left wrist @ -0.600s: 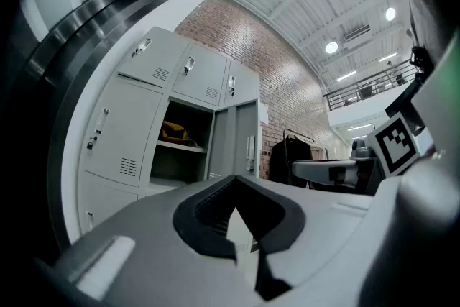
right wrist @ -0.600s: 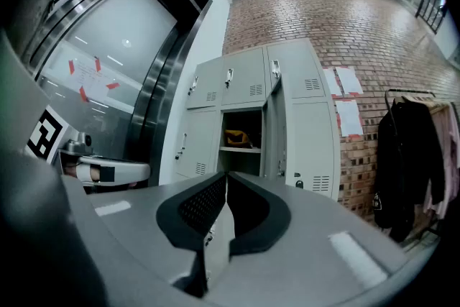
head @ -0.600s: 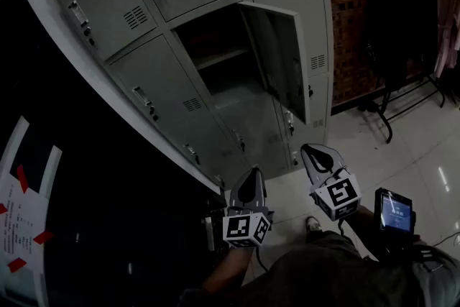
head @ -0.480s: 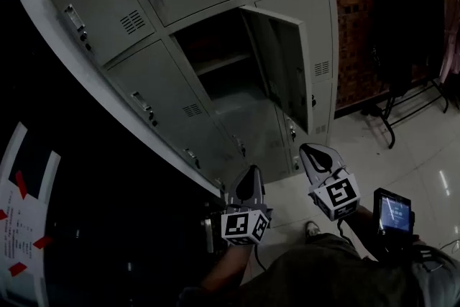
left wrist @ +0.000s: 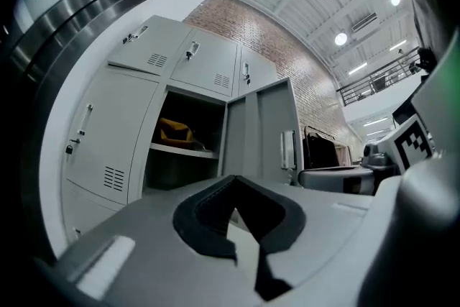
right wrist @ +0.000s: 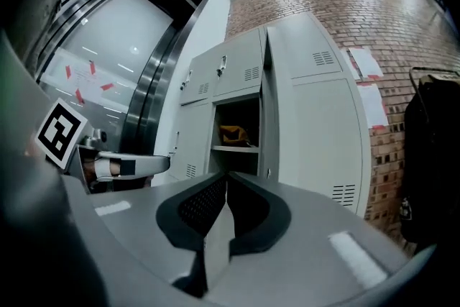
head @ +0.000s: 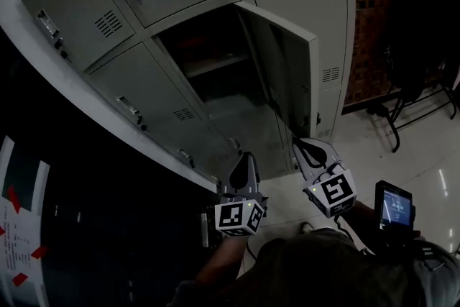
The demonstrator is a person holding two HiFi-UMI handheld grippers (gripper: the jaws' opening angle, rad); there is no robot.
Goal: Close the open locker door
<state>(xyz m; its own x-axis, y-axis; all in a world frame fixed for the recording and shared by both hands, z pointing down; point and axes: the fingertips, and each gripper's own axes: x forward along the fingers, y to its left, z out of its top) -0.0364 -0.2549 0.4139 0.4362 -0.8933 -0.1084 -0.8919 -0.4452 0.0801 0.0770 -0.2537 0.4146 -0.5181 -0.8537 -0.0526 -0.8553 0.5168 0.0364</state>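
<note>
Locker door stood open. Its compartment held a yellow bundle on the shelf. Left claw and right claw were both clenched on nothing.

- Left gripper: jaws closed tip to tip, nothing between them; pointed forward, nose tilted slightly up.
- Right gripper: jaws pressed together, empty; held level, tip a little ahead of the left.
- Side by side, near each other but apart, marker cubes turned back toward the body.
</note>
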